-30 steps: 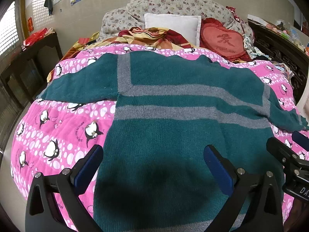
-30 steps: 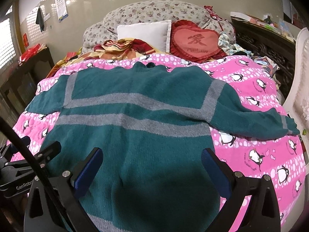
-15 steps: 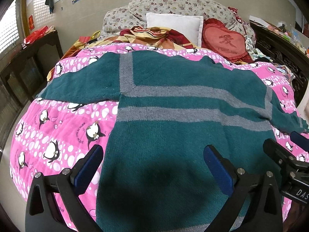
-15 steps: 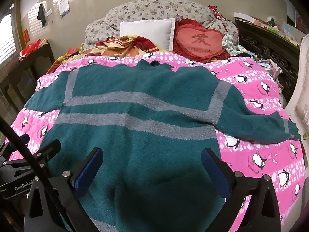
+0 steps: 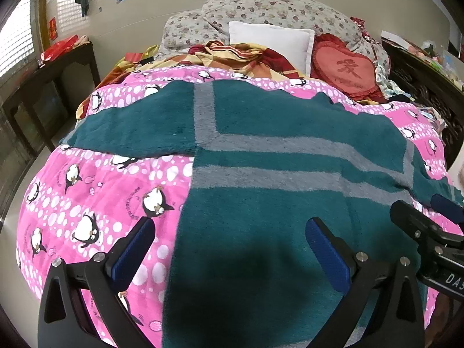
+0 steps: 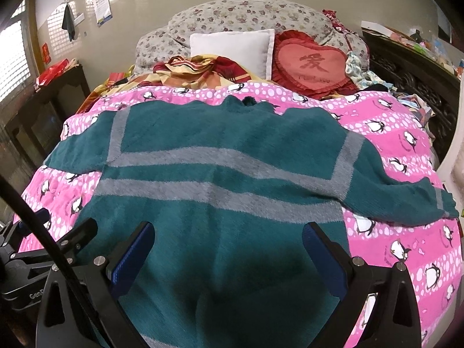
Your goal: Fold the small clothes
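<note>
The teal sweater [image 5: 284, 156] lies flat, sleeves out, on the pink penguin quilt [image 5: 95, 191] of the bed. Since a second ago both cameras have drifted slightly left and closer over its near hem; nothing is folded yet, so this looks like lining up a first grasp. The left gripper [image 5: 229, 246] and right gripper [image 6: 227, 246] hover with fingers wide apart, holding nothing. The hem itself is cut off below the frame.

Teal sweater [image 6: 220, 203] with grey stripes lies flat, sleeves outspread.
</note>
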Available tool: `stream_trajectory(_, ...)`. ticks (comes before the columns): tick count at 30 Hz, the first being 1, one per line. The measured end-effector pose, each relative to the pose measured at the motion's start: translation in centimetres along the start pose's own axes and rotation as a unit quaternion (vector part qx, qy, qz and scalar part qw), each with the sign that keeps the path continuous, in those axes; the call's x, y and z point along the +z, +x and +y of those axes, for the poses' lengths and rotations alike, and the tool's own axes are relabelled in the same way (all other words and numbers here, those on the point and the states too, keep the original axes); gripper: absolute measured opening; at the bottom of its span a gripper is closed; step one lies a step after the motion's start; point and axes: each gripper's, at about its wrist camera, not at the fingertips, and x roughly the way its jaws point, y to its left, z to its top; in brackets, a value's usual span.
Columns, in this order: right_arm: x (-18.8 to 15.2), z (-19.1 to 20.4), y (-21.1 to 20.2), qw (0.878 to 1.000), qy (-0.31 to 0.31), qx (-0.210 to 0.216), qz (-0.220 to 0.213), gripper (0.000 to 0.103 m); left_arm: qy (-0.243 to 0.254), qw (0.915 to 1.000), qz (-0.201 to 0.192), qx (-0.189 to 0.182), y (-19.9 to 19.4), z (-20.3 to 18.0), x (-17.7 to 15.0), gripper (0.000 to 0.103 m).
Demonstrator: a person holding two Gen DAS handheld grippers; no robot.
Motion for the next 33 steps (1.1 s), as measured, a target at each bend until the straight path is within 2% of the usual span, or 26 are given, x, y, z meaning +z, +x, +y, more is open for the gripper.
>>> stream_trajectory(11, 0.3, 1.4, 0.8, 1.000, -0.005, 0.006, 0.007, 0.103, -0.009, 0.9999, -0.001, 0.009, 0.2, 2.2, 0.6, 0.103)
stream_trajectory(15, 0.4, 1.6, 1.0, 1.000, -0.009, 0.006, 0.008, 0.103, -0.034, 0.9990, 0.014, -0.025, 0.5, 4.8, 1.2, 0.103)
stream_trajectory(18, 0.5, 1.7, 1.5, 1.000, -0.007, 0.010, 0.011, 0.103, -0.078, 0.9954, 0.038, -0.042, 1.6, 8.7, 1.9, 0.103)
stream_trajectory(24, 1.6, 2.4, 4.0, 0.999, -0.021, 0.016, 0.018, 0.103, -0.175, 0.9836, 0.036, 0.023, 4.1, 19.0, 3.4, 0.103)
stream_trajectory(26, 2.0, 2.7, 5.2, 0.999, -0.025, 0.020, 0.026, 0.103, -0.208, 0.9765, 0.040, 0.042, 5.2, 22.5, 4.1, 0.103)
stream_trajectory(30, 3.2, 3.4, 7.4, 0.999, -0.030, 0.023, 0.036, 0.103, -0.262, 0.9633, 0.046, 0.035, 7.7, 27.7, 5.4, 0.103)
stream_trajectory(33, 3.9, 4.2, 8.2, 0.998, -0.036, 0.024, 0.040, 0.103, -0.307, 0.9508, 0.043, 0.006, 9.8, 30.6, 6.0, 0.103)
